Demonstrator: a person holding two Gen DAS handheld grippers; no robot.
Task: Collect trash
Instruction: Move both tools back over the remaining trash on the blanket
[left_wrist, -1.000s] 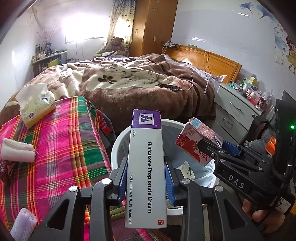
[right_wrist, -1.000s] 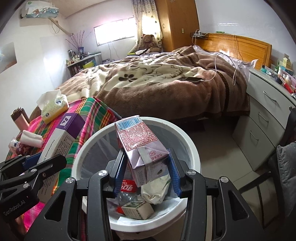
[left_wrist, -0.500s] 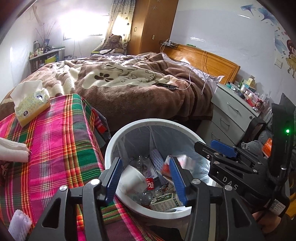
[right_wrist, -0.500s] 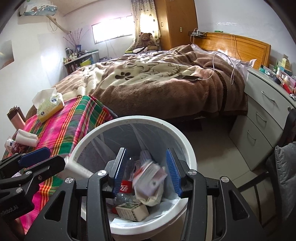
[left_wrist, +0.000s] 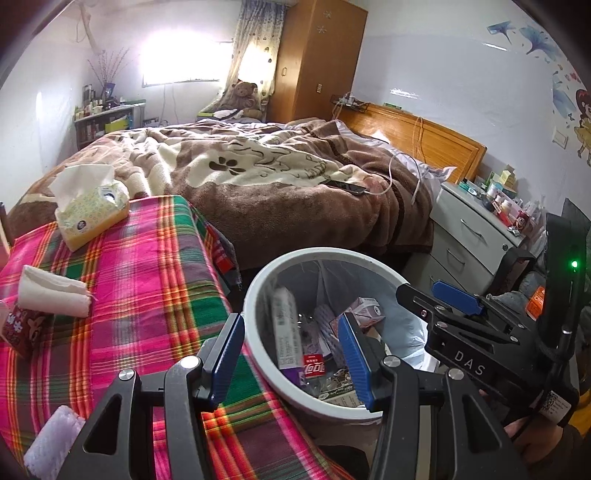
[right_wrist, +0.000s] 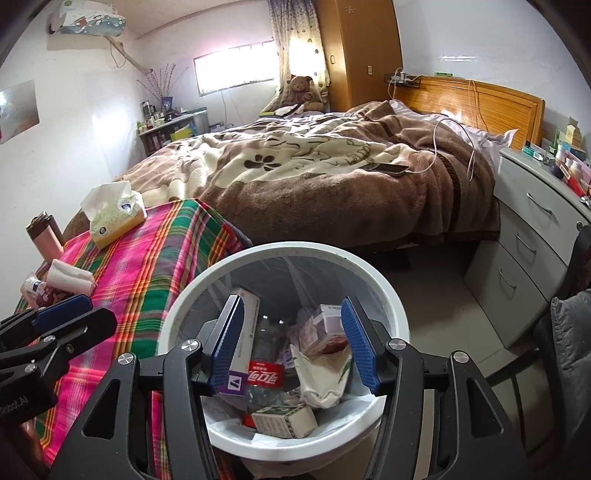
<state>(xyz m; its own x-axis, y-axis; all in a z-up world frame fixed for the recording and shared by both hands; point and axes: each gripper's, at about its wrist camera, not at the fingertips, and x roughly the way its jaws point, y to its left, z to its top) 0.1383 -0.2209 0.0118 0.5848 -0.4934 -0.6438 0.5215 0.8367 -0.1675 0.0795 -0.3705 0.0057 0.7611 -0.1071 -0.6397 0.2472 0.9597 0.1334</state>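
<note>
Trash sits in the white bin (right_wrist: 388, 295) beside the plaid tabletop (left_wrist: 147, 288): a long cream box (right_wrist: 240, 343), a crumpled carton (right_wrist: 325, 328), a red-labelled bottle (right_wrist: 264, 374). Both tools hover over the bin, nothing between their pads; the left tool (left_wrist: 291, 356) stands apart, the right tool (right_wrist: 291, 343) is opening wider. Dropping looks done; next comes fetching more, perhaps the tissue wad (left_wrist: 51, 295). Readable: "DAS" on the right tool's body

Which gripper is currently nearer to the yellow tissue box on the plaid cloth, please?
Left. The left gripper hangs at the cloth's edge by the bin, on the tissue box side; the right gripper sits over the bin, farther off.
</note>
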